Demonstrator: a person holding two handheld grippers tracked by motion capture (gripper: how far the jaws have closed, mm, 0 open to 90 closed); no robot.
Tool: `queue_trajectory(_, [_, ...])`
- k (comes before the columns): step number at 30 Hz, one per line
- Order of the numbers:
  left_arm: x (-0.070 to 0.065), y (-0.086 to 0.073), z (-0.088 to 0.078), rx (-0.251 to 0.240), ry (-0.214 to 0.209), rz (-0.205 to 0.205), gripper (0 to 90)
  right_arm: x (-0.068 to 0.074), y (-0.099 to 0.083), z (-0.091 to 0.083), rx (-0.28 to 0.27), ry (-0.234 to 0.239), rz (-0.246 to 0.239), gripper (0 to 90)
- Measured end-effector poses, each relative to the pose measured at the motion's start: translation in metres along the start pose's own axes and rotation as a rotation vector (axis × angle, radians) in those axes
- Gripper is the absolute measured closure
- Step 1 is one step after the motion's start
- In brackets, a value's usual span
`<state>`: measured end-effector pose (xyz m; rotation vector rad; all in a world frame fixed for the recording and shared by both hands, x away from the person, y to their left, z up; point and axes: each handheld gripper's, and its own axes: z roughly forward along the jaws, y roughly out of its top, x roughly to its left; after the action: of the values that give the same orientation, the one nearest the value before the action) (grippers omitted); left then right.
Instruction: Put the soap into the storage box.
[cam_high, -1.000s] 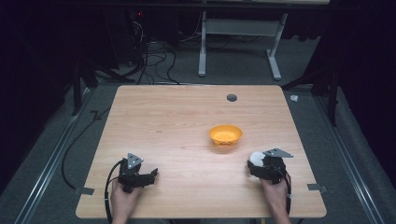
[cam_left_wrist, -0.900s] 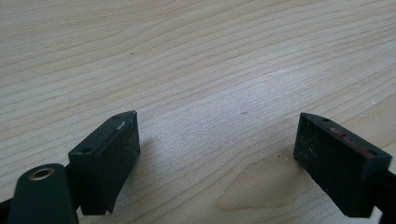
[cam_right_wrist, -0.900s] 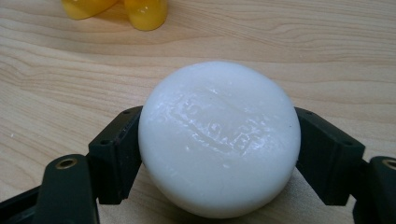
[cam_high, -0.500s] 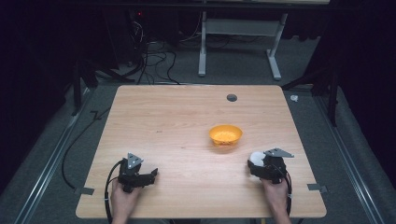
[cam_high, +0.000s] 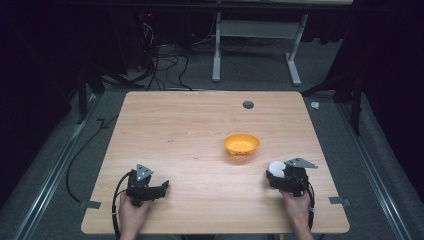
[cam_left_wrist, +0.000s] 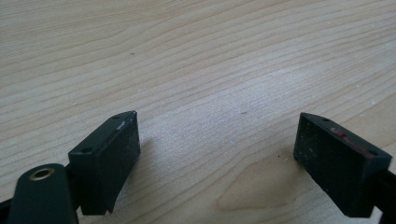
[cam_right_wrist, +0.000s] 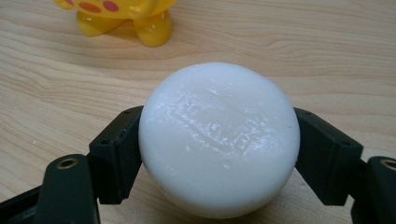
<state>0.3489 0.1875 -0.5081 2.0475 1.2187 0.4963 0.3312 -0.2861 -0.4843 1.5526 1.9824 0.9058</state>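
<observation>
Both of my right gripper's (cam_high: 276, 176) jaws have just closed onto the white soap bar (cam_right_wrist: 218, 139) near the orange bowl (cam_high: 241, 144), securing it for lifting, while my left gripper (cam_high: 161, 187) sits spread wide.

In the right gripper view, the top edge is cutting off the yellow figure (cam_right_wrist: 122, 17), leaving feet and spotted underside showing. The white bar of soap (cam_right_wrist: 218, 138) is hiding the pads of the right hand-held gripper (cam_right_wrist: 219, 154); its embossed lettering is staying too faint to read.
</observation>
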Motion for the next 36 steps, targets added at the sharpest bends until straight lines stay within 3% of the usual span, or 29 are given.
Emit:
queue_trajectory(13, [0.0, 0.0, 0.0, 0.0, -0.001, 0.002, 14.9, 0.008, 0.017, -0.013, 0.0, 0.031, -0.027, 24.8])
queue_trajectory(36, [0.0, 0.0, 0.0, 0.0, -0.001, 0.001, 14.9, 0.023, 0.044, -0.016, -0.014, 0.105, -0.073, 24.7])
